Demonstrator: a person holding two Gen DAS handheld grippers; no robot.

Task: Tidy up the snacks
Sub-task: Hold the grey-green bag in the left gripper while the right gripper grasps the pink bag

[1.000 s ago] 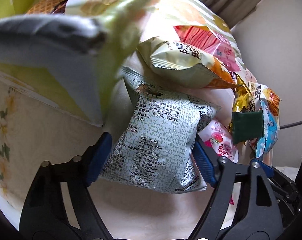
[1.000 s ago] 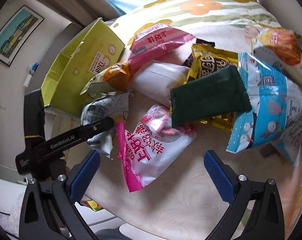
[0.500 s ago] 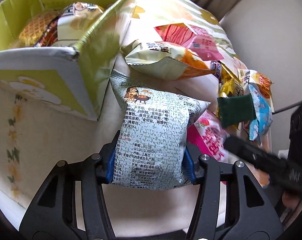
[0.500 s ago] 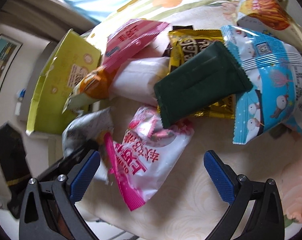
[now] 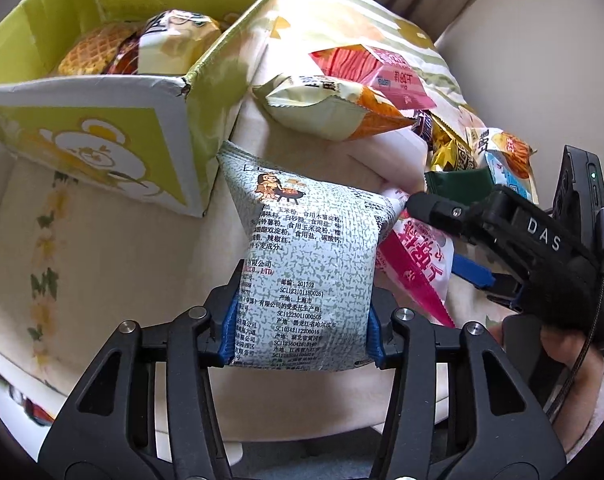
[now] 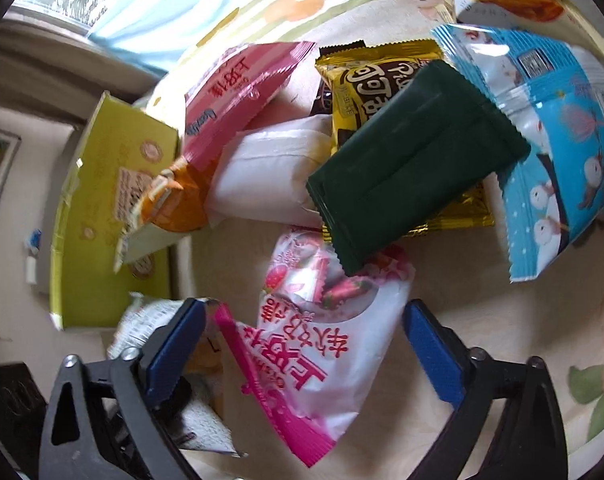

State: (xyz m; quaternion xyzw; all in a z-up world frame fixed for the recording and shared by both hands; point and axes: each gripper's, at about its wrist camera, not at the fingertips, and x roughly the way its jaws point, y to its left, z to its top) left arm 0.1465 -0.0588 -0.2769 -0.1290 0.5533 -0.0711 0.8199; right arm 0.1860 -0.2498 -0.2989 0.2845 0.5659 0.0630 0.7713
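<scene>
The left hand-held gripper [image 5: 300, 330] is closing on a grey speckled snack bag [image 5: 306, 276], its blue pads pressing both lower edges, the bag raised beside the yellow-green cardboard box [image 5: 102, 136] that already holds 2 snack packs. The right hand-held gripper [image 6: 302, 340] stands wide, its jaws closing around a pink-and-white candy bag [image 6: 326, 344] without touching it. That bag lies on the cream table [image 6: 482, 280], its top under a dark green packet [image 6: 410, 160].
</scene>
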